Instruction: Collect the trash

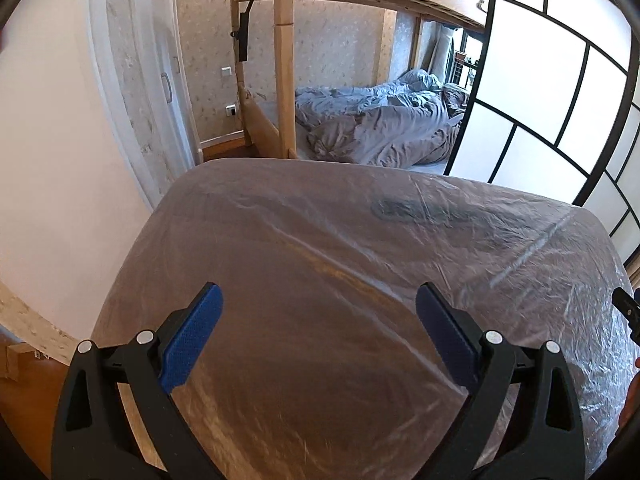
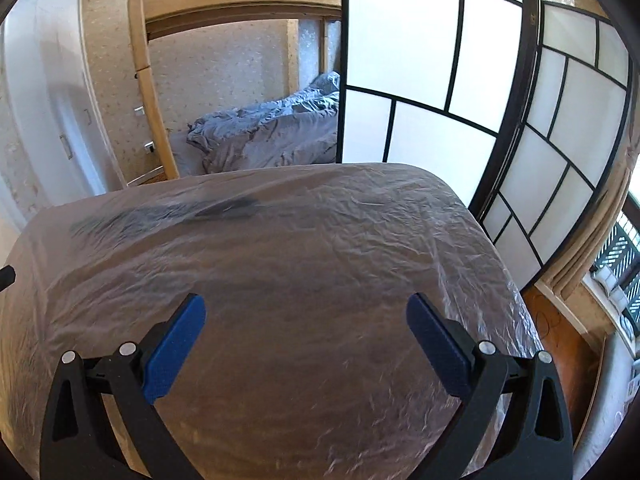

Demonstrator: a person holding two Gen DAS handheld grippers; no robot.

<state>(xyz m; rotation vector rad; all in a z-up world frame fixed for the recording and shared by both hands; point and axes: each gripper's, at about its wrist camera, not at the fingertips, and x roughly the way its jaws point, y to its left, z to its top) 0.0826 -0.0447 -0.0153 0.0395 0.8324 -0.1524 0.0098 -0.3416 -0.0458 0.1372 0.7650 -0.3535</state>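
Blue-padded left gripper [image 1: 318, 304], bottom centre of its view: jaws spread wide, holding nothing, above the plastic-covered table [image 1: 320, 248]. Right gripper [image 2: 306, 312], bottom centre: likewise spread and empty. Trash: none discernible in either view; only a dark smudge [image 1: 404, 208] under the film, upper middle of the tabletop. Background: rumpled grey bedding [image 1: 380, 124], panelled sliding screen [image 2: 420, 80]. Handling note: judged best to locate the litter first, then close in with jaws kept wide.
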